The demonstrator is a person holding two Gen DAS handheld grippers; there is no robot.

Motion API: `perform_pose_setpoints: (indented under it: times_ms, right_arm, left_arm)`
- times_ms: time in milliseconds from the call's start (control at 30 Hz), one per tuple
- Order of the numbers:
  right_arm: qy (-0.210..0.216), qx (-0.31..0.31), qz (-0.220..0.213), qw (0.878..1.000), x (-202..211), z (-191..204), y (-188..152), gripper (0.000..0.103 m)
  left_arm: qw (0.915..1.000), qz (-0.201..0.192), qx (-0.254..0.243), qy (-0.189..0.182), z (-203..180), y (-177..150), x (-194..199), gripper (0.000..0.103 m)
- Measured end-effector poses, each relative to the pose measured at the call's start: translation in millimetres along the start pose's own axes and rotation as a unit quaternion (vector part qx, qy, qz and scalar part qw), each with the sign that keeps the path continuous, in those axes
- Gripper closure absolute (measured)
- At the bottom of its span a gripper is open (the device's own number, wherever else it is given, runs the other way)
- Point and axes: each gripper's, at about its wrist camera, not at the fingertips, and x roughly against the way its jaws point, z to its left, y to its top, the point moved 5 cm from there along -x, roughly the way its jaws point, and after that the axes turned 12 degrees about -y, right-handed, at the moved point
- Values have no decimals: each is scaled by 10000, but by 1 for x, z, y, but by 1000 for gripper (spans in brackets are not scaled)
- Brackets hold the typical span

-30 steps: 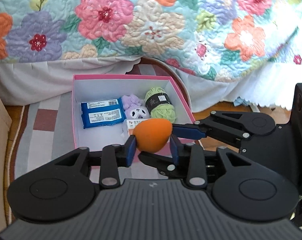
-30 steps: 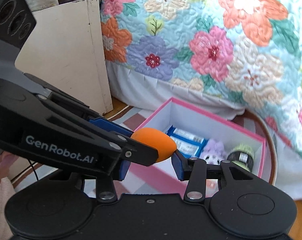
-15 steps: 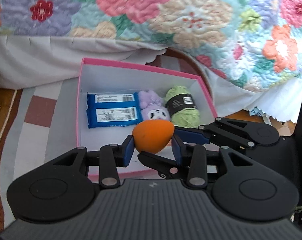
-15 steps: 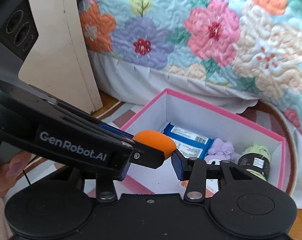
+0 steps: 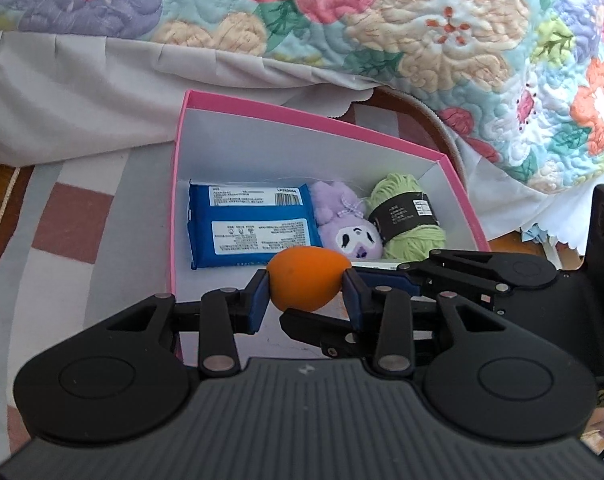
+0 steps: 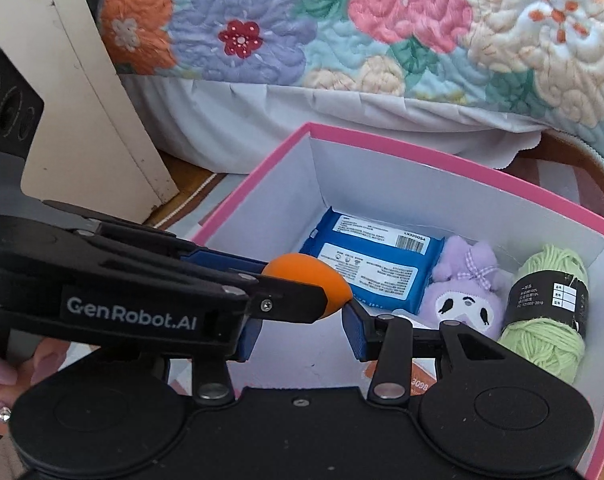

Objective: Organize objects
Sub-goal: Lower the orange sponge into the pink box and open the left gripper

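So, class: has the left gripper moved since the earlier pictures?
Yes. The left gripper, shut on the orange egg, has come down toward the pink box, which now looms larger in its view.

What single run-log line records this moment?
left hand-held gripper: shut on orange sponge | right hand-held gripper: also at sponge, grip unclear | place: over pink box | step: placing

A matt, smooth orange egg-shaped sponge (image 5: 306, 282) sits between blue rubbery fingers (image 5: 258, 300). The pink-rimmed white cardboard box (image 6: 402, 184) holds a glossy blue plastic packet (image 5: 250, 232), fuzzy purple plush toy (image 6: 466, 290) and green yarn ball (image 6: 548, 304); behind, puffy quilted floral cloth bedspread (image 5: 422, 32).
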Motion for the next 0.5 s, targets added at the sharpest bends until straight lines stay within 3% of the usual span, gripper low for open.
perform_pose_setpoints:
  times_ms: [367, 400, 433, 500]
  right_arm:
    - [-85, 283, 23, 9996, -9, -2, 2, 63]
    - [-107, 318, 25, 9994, -9, -2, 2, 69]
    - [-110, 337, 36, 9994, -10, -2, 1, 84]
    - [-111, 304, 148, 9994, -14, -2, 1, 87]
  left_arm:
    - [9994, -109, -303, 142, -2, 1, -3, 68]
    - [9992, -115, -348, 180, -3, 1, -3, 68]
    - [9990, -114, -366, 207, -3, 0, -4, 68]
    - [9988, -131, -396, 275, -5, 0, -4, 69]
